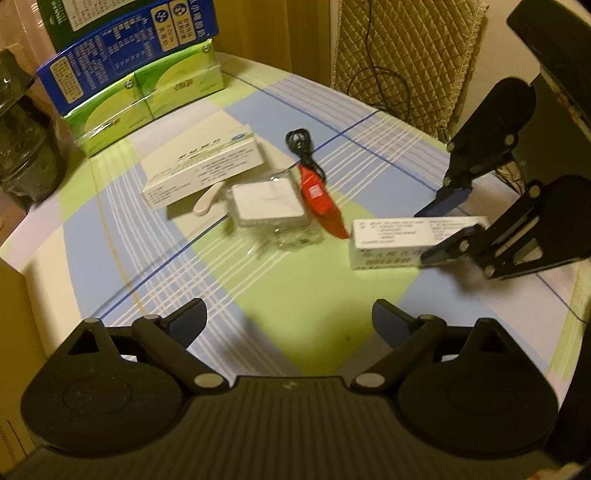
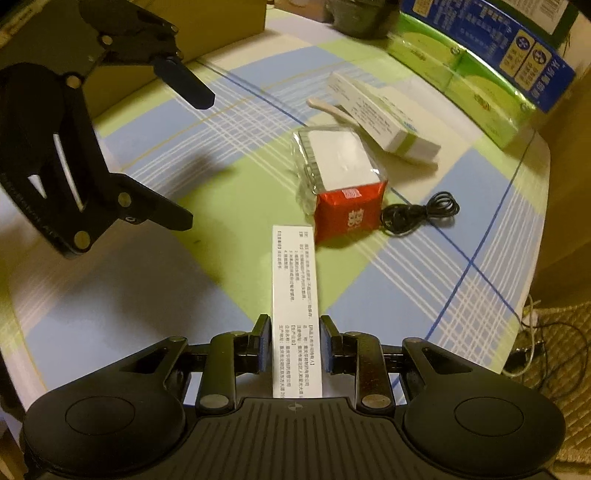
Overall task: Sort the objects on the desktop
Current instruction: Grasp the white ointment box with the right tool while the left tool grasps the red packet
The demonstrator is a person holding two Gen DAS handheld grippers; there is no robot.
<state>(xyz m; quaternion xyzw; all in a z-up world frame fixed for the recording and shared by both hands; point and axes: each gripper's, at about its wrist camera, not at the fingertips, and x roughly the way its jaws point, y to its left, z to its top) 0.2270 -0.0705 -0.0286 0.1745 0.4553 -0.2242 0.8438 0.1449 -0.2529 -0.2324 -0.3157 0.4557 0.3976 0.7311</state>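
My right gripper [image 2: 292, 345] is shut on a long white medicine box [image 2: 293, 295] and holds it just above the table; the box [image 1: 391, 242] and the gripper [image 1: 441, 225] also show in the left wrist view at the right. My left gripper [image 1: 289, 321] is open and empty over the near side of the table; it shows at the left of the right wrist view [image 2: 197, 158]. In the middle lie a clear-wrapped white pack [image 1: 267, 206], a red packet [image 1: 323, 205], a coiled black cable [image 1: 301, 142], a white spoon [image 1: 207, 201] and a larger white box [image 1: 203, 168].
Green tissue packs [image 1: 147, 99] and a blue carton [image 1: 122, 48] stand at the table's back left. A dark jar [image 1: 22, 147] stands at the far left, a cardboard box [image 2: 192, 33] beside it. A quilted chair [image 1: 402, 59] is behind the table [image 1: 288, 295].
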